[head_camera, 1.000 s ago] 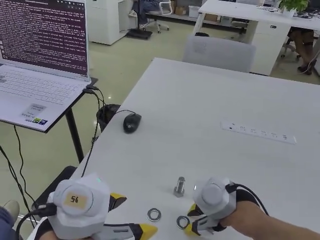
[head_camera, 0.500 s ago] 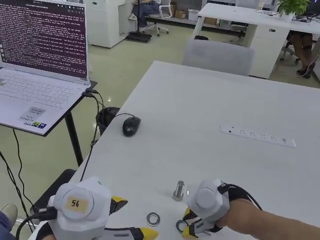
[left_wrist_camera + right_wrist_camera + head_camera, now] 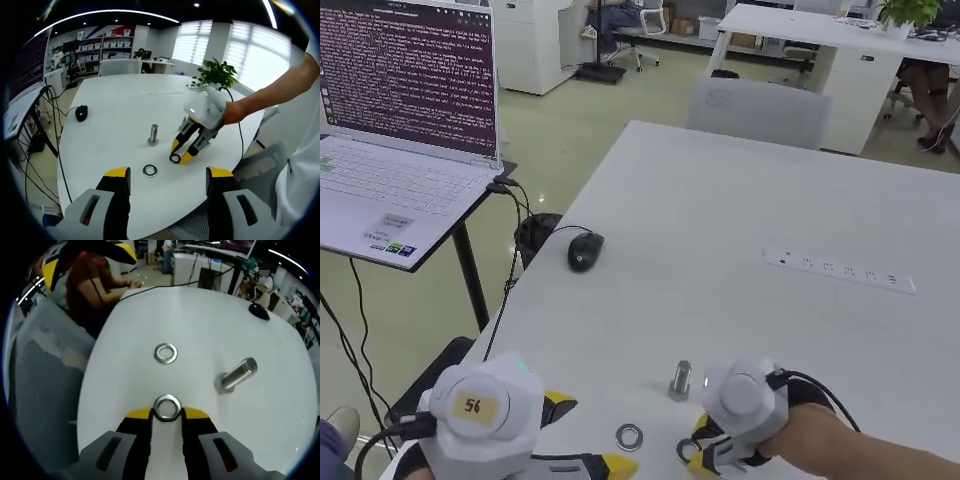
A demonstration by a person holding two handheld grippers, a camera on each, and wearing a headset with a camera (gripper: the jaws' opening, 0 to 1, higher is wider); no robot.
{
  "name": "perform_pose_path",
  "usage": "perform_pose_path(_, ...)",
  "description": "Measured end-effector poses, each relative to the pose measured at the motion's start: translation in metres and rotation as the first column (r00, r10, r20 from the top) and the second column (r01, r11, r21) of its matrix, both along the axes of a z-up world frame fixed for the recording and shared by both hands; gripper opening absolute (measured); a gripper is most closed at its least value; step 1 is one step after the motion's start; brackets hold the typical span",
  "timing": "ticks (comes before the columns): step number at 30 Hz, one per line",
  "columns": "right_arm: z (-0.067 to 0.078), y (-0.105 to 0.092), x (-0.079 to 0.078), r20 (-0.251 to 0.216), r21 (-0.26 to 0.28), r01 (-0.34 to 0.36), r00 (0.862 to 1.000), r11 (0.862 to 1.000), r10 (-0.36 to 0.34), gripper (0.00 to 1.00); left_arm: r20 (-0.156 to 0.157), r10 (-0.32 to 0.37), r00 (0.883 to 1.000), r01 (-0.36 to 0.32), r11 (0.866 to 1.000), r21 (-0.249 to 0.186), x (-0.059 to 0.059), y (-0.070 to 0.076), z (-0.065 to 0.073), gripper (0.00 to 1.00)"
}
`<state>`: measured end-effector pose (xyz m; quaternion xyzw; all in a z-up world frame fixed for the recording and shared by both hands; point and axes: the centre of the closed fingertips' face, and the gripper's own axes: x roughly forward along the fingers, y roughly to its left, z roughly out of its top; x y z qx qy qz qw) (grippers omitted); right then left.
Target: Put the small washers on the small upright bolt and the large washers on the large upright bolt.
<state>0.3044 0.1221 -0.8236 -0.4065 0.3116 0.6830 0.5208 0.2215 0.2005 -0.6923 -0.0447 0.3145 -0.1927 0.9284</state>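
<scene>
Gripping a washer point(image 3: 167, 407) by its rim, the R gripper point(image 3: 167, 413) has both yellow-tipped jaws closed on opposite edges, so the hole stays clear, which I take as prep for threading it over a bolt. The ring's flat face and hole look back at the R gripper's camera. In the left gripper view it sits low, just above or on the table point(image 3: 720, 230); can't tell which.

The bolt point(image 3: 680, 380) stands near the table's front edge, just beyond the R gripper. It's head down w/ threaded shank up, long axis square to the tabletop. In the right gripper view it seems to lean up-right; prob. lens effect. Can't tell if it is the small or the large bolt.

A 2nd washer point(image 3: 629, 436) lies flat on the table, hole up, near the bolt and between the two grippers, apart from both.

The L gripper point(image 3: 169, 173) hangs at the near edge w/ jaws spread wide and nothing between them, aimed at the flat washer; likely waiting its turn.

Further back: a mouse point(image 3: 584, 248) near the table's left edge, a power strip point(image 3: 838, 270) to the right, and a laptop point(image 3: 390, 120) on a side stand.
</scene>
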Motion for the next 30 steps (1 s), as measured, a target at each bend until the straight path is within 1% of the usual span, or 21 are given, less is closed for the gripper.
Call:
perform_pose_path(6,0.006,-0.001,0.005,0.006,0.011,0.016,1.0,1.0,-0.016,0.23,-0.002,0.004,1.0,-0.004,1.0,0.0,-0.001,0.002,0.0,0.6)
perform_pose_path(8,0.008,-0.002,0.009,0.008,0.016,0.03,1.0,0.999,-0.03,0.23,-0.002,0.006,1.0,-0.006,1.0,-0.001,-0.001,0.002,-0.001,0.6)
perform_pose_path(11,0.015,-0.003,0.014,0.018,0.021,0.046,0.999,0.999,-0.046,0.23,0.0,0.006,1.0,-0.006,1.0,-0.002,-0.001,0.002,0.0,0.6)
perform_pose_path(13,0.024,-0.002,0.018,0.03,0.031,0.053,0.998,0.998,-0.054,0.23,0.001,0.007,1.0,-0.007,1.0,-0.003,-0.001,0.003,0.0,0.6)
perform_pose_path(15,0.037,0.001,0.027,0.045,0.048,0.066,0.997,0.997,-0.069,0.23,0.002,0.007,1.0,-0.007,1.0,-0.004,0.0,0.002,0.0,0.6)
perform_pose_path(16,0.039,0.002,0.028,0.047,0.052,0.07,0.996,0.996,-0.072,0.23,0.002,0.007,1.0,-0.007,1.0,-0.004,0.0,0.002,0.0,0.6)
perform_pose_path(18,0.05,0.006,0.036,0.057,0.067,0.081,0.995,0.994,-0.085,0.23,0.001,0.004,1.0,-0.004,1.0,-0.003,0.0,0.001,-0.001,0.6)
perform_pose_path(19,0.057,0.009,0.041,0.064,0.081,0.095,0.993,0.992,-0.1,0.23,0.002,0.003,1.0,-0.003,1.0,-0.004,0.001,0.001,-0.001,0.6)
perform_pose_path(21,0.066,0.014,0.049,0.064,0.108,0.124,0.989,0.986,-0.131,0.23,0.003,0.001,1.0,-0.001,1.0,-0.006,0.002,0.0,-0.001,0.61)
perform_pose_path(26,0.079,0.025,0.064,0.062,0.138,0.167,0.982,0.976,-0.177,0.23,0.006,-0.004,1.0,0.004,1.0,-0.007,0.003,-0.002,0.0,0.61)
perform_pose_path(30,0.08,0.034,0.071,0.065,0.139,0.174,0.981,0.975,-0.184,0.23,0.008,-0.003,1.0,0.003,1.0,-0.008,0.004,-0.003,0.002,0.61)
